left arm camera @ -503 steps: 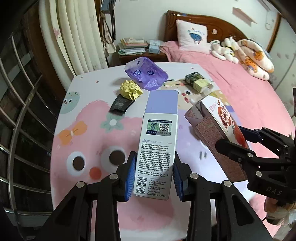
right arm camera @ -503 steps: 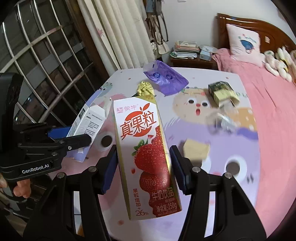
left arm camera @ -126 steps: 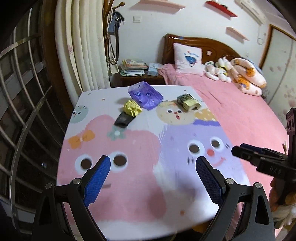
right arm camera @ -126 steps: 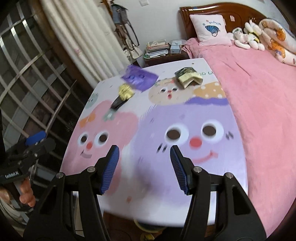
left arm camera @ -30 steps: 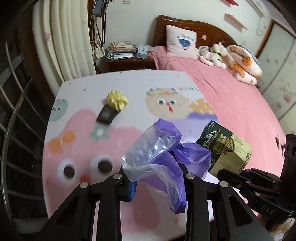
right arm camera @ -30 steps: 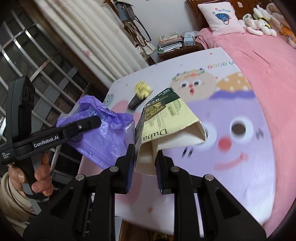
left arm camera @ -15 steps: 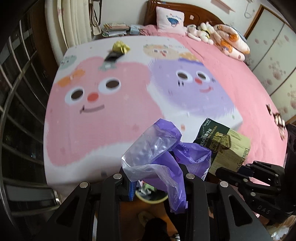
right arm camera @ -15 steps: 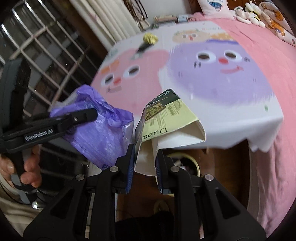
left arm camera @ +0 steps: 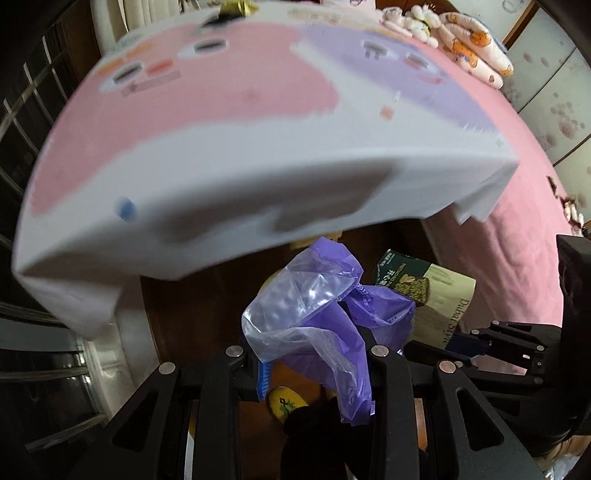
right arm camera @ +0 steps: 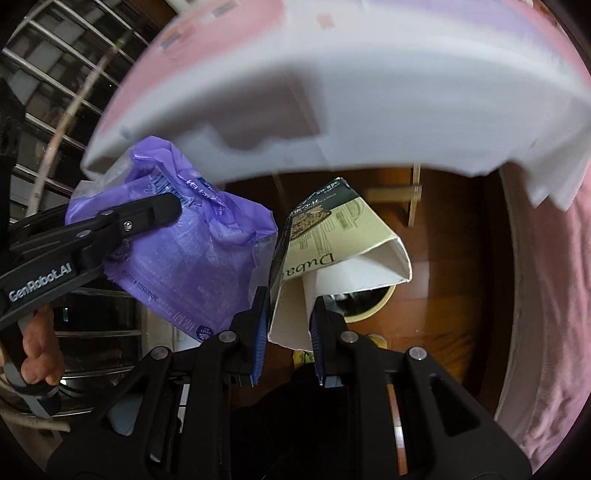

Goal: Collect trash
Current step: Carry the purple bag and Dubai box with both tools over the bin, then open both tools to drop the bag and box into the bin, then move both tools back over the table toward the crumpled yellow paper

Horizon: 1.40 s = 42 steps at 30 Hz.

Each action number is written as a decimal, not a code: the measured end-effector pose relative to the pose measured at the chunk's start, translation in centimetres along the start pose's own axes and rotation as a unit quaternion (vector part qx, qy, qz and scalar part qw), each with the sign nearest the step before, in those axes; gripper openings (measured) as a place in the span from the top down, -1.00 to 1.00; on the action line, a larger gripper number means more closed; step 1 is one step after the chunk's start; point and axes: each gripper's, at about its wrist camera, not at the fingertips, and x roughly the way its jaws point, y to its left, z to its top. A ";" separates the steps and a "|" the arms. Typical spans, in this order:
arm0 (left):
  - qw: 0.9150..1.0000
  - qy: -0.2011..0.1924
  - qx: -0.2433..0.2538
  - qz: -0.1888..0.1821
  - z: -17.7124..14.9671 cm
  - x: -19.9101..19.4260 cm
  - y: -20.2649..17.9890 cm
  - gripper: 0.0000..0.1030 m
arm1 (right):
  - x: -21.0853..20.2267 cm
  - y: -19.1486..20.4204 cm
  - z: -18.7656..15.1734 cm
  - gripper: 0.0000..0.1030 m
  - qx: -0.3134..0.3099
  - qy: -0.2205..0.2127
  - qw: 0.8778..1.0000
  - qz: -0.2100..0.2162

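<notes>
My left gripper (left arm camera: pixel 314 363) is shut on a crumpled purple plastic bag (left arm camera: pixel 314 306), also in the right wrist view (right arm camera: pixel 192 254). My right gripper (right arm camera: pixel 286 314) is shut on an open green and cream snack box (right arm camera: pixel 332 236), seen in the left wrist view (left arm camera: pixel 439 295) to the right of the bag. Both hang below the front edge of the table (left arm camera: pixel 221 184), above the wooden floor. A round cream trash bin (right arm camera: pixel 369 306) shows under the box, mostly hidden by it. Yellow crumpled trash (left arm camera: pixel 238 4) lies at the table's far edge.
The cartoon tablecloth (right arm camera: pixel 406 110) hangs over the table edge just above both grippers. A pink bed (left arm camera: pixel 517 184) is at the right. A metal window grille (right arm camera: pixel 55 74) is at the left. A yellow slipper (left arm camera: pixel 284 400) lies on the floor.
Both grippers have dropped from above the table to below its front edge, still holding the purple bag and the snack box. The trash bin has come into view under the box.
</notes>
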 end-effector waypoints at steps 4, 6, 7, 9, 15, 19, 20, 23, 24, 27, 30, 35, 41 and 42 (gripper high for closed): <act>1.000 0.012 -0.009 0.009 -1.0 5.9 0.5 0.43 | 5.7 -3.0 -1.0 0.65 0.009 0.024 1.000 -0.002; 1.000 0.017 -0.014 0.009 -1.4 8.5 0.8 0.42 | 9.0 -4.6 -1.5 0.65 0.010 0.039 0.999 -0.005; 1.000 0.021 -0.015 0.009 -1.8 10.3 0.9 0.42 | 10.4 -5.3 -1.7 0.65 0.011 0.044 0.999 -0.005; 0.999 0.028 -0.018 0.009 -2.2 12.8 1.1 0.41 | 13.3 -6.5 -2.0 0.65 0.012 0.056 0.998 -0.010; 0.998 0.056 -0.012 0.027 -3.6 20.1 1.5 0.21 | 21.0 -9.8 -2.1 0.63 0.012 0.076 0.997 -0.012; 0.997 0.072 -0.020 0.033 -3.6 23.1 2.2 -0.29 | 24.2 -10.9 -2.0 0.61 0.014 0.093 0.995 -0.012; 0.997 0.071 -0.022 0.037 -3.8 23.3 2.5 -0.43 | 24.7 -11.3 -2.0 0.60 0.018 0.096 0.995 -0.016; 0.996 0.074 -0.023 0.039 -4.2 23.7 2.1 -0.68 | 25.6 -11.8 -1.1 0.48 0.028 0.098 0.995 -0.015; 0.996 0.074 -0.022 0.040 -4.5 23.7 2.6 -0.68 | 25.5 -11.8 -0.9 0.41 0.031 0.097 0.995 -0.012; 0.996 0.070 -0.018 0.045 -4.4 23.4 2.7 -0.68 | 25.0 -11.3 -0.2 0.29 0.028 0.087 0.996 -0.004; 0.997 0.055 -0.017 0.052 -4.0 22.3 2.4 -0.68 | 23.8 -10.4 0.3 0.29 0.024 0.079 0.997 0.003; 0.997 0.033 -0.034 0.060 -3.1 19.2 2.0 -0.68 | 20.8 -9.0 0.9 0.29 0.034 0.063 0.997 0.017; 0.997 0.005 -0.045 0.060 -2.2 13.6 1.3 -0.68 | 15.6 -7.4 1.1 0.29 0.039 0.043 0.998 0.033; 0.997 -0.001 -0.046 0.059 -1.9 12.3 1.1 -0.68 | 14.2 -6.9 1.2 0.29 0.041 0.040 0.998 0.037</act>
